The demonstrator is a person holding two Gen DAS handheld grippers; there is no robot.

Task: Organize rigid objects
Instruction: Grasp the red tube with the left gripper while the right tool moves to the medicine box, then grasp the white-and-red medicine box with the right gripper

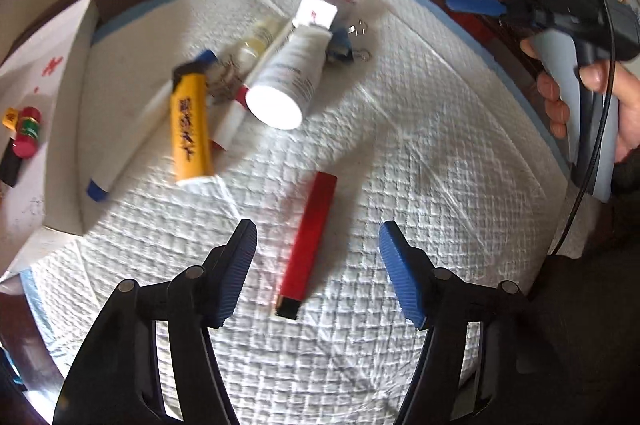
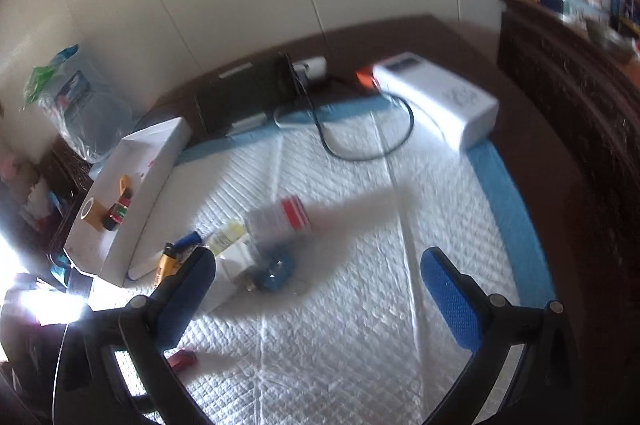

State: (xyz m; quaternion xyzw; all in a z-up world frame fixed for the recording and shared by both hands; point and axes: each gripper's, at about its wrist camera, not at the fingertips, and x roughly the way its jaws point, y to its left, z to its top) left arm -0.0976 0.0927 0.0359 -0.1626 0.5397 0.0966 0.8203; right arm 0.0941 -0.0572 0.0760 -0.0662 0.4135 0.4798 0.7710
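Left of the red stick (image 1: 308, 245) lies the tube pile (image 1: 248, 85). The left tongs (image 1: 318, 245) straddle the stick, half open, pads clear. The right tongs (image 2: 320, 281) gape empty. A skewed pinch could flick it away.

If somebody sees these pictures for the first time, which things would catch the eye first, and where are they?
The long red rectangular stick stands out first: it lies alone on the white quilted pad, between the open blue pads of the left gripper. Behind it sits a pile with a yellow tube and a white round-capped bottle. At the left edge, a white cardboard box holds small colourful items.
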